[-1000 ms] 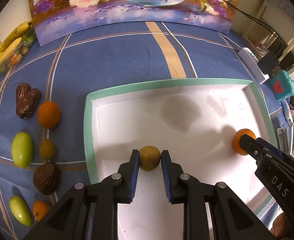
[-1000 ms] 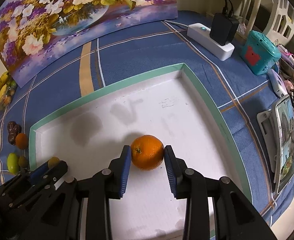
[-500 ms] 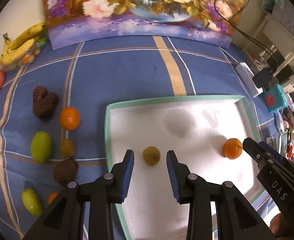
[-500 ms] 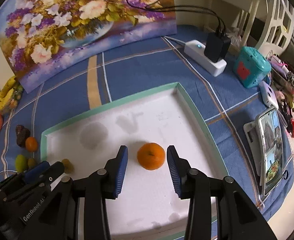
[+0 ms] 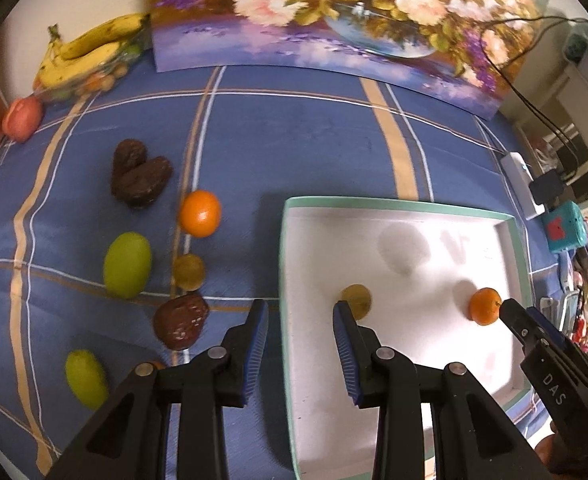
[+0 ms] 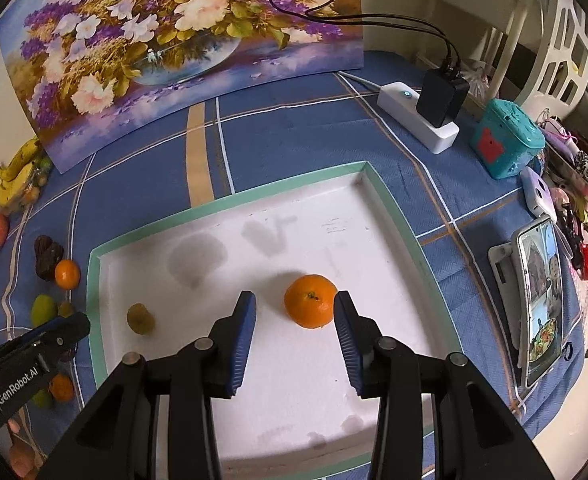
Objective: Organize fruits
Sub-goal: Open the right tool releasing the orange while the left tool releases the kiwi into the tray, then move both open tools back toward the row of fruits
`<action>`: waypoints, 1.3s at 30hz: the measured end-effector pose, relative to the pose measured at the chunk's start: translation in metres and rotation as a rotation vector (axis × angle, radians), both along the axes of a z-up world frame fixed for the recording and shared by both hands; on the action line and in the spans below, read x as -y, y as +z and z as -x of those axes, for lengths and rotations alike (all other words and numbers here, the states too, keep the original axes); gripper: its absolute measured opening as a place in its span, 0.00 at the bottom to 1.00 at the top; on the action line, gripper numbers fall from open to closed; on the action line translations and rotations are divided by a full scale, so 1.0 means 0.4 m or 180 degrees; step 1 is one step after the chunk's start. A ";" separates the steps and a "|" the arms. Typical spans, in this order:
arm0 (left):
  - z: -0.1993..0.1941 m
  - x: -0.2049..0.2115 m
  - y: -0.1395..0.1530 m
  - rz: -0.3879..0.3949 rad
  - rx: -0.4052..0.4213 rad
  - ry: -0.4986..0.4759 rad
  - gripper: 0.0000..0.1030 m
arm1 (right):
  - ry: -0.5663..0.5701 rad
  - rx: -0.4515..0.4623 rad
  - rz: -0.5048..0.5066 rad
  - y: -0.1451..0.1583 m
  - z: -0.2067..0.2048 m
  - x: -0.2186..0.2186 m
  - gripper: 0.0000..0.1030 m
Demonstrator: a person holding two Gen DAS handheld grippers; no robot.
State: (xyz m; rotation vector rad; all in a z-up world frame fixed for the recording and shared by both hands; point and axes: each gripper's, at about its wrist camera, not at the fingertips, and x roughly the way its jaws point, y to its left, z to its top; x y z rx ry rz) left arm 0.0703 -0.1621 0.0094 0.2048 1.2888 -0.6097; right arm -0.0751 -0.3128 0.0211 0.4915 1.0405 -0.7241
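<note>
A white tray with a green rim [image 5: 374,202] [image 6: 221,202] holds a small yellow-brown fruit [image 5: 357,298] [image 6: 141,318] and an orange [image 5: 485,306] [image 6: 310,306]. My left gripper [image 5: 300,340] hangs open above the tray's left rim, with the small fruit just beyond its right finger and nothing between the pads. My right gripper [image 6: 294,308] is open above the orange, which lies free on the tray close to the right finger. On the blue cloth left of the tray lie another orange [image 5: 199,219], green fruits [image 5: 127,264], brown fruits [image 5: 181,320] and a second small yellow-brown fruit [image 5: 189,272].
A flower painting [image 6: 181,40] stands along the back. Bananas [image 5: 89,48] and a pink-red fruit [image 5: 21,118] sit at the far left. A power strip with a plug [image 6: 426,120], a teal box [image 6: 506,136] and a phone on a stand [image 6: 542,296] crowd the right side.
Both grippers have opened and let go of their fruit, which stay on the tray. Both have risen, and the left one has shifted left over the tray's rim.
</note>
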 end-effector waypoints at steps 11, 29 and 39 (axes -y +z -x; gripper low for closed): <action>-0.021 -0.070 -0.008 -0.0203 0.0088 0.0360 0.88 | 0.0093 -0.0087 0.0007 -0.020 -0.017 -0.022 0.54; -0.076 -0.193 0.005 -0.0321 0.0361 0.0739 1.00 | 0.0476 -0.0152 0.0365 -0.033 -0.058 -0.100 0.88; -0.116 -0.282 0.040 -0.0314 0.0610 0.0820 1.00 | 0.0625 0.0008 0.0427 -0.022 -0.100 -0.160 0.91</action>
